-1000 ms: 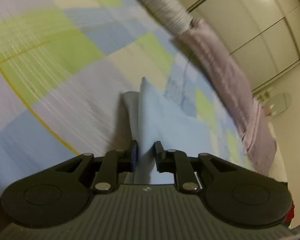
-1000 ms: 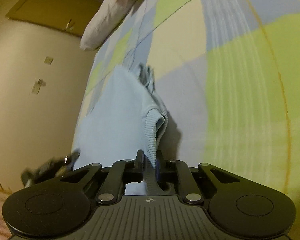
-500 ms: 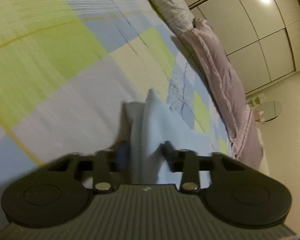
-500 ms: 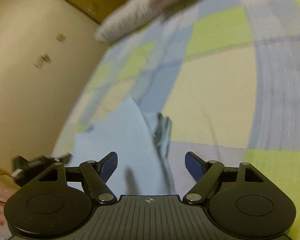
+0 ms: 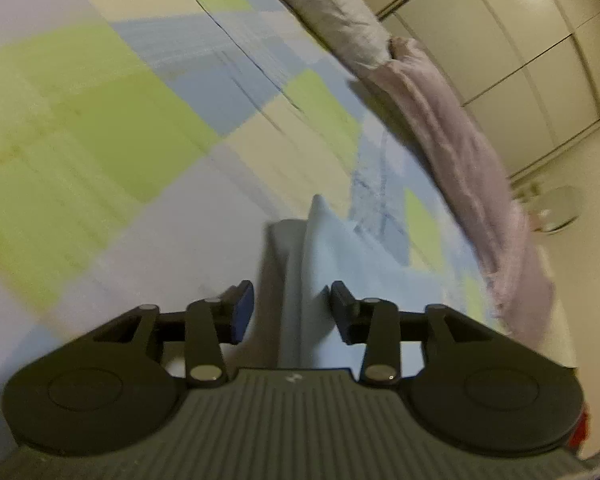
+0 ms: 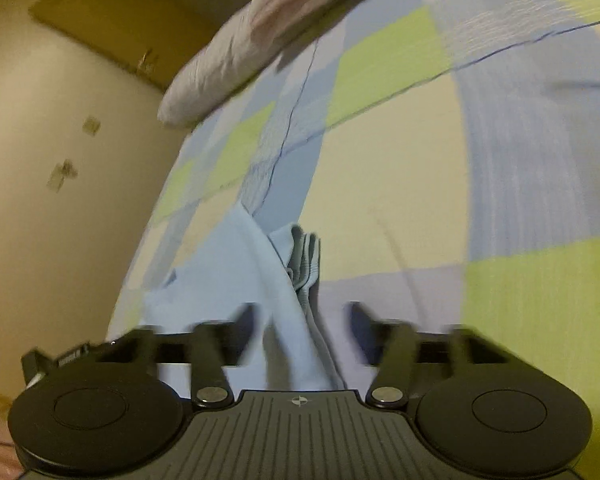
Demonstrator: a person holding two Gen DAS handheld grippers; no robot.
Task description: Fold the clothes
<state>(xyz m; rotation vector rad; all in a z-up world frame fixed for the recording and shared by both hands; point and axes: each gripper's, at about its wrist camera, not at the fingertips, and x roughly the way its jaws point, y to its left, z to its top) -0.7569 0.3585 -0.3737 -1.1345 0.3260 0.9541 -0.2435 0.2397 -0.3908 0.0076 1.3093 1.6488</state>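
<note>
Both tools have just been opening, pads clear; light blue garment (image 5: 320, 264) between left tool (image 5: 290, 312) and right tool (image 6: 300, 328) jaws; checked bedsheet (image 5: 120, 120) ahead; left view alone shows wardrobe (image 5: 520, 52).

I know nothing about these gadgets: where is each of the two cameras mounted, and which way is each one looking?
Left wrist view: sits on the left gripper, looking along its open jaws over the light blue garment and checked bedsheet toward a wardrobe.
Right wrist view: sits on the right gripper, jaws open, facing a pillow and a wall.
No hand shows in either. Both share the garment, which lies between each pair of jaws, and the sheet.
</note>
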